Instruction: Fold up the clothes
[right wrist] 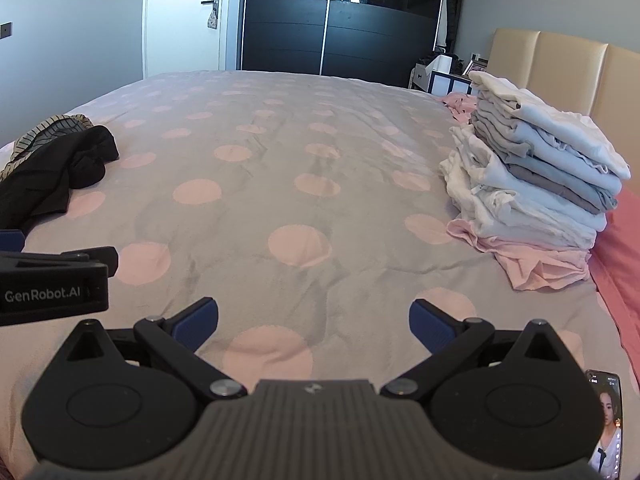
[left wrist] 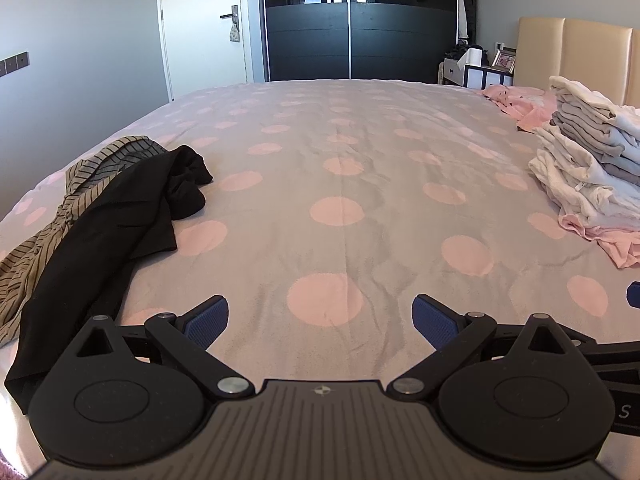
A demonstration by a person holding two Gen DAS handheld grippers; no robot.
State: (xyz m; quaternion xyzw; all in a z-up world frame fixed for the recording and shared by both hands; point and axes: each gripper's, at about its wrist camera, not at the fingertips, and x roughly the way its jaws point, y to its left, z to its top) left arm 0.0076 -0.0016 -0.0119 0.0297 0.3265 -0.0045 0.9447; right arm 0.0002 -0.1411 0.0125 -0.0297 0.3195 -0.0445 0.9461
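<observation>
A crumpled black garment point(left wrist: 116, 224) lies on the left of the bed, over a beige striped garment point(left wrist: 48, 236); both show at the left edge of the right wrist view too, black point(right wrist: 52, 176) and striped point(right wrist: 48, 130). A tall stack of folded white and grey clothes point(right wrist: 532, 172) stands on the right, also seen from the left wrist point(left wrist: 588, 160). My left gripper point(left wrist: 320, 320) hovers open over the bedspread, nothing between its blue pads. My right gripper point(right wrist: 314, 324) is likewise open and holds nothing. The left gripper's body point(right wrist: 52, 284) shows beside it.
The bed has a grey cover with pink dots point(left wrist: 336, 208). A pink garment point(left wrist: 516, 102) lies near the beige headboard point(right wrist: 560, 64). A phone point(right wrist: 608, 424) lies at the lower right. Dark wardrobe point(left wrist: 352, 24), door and nightstand point(left wrist: 476, 70) stand beyond the bed.
</observation>
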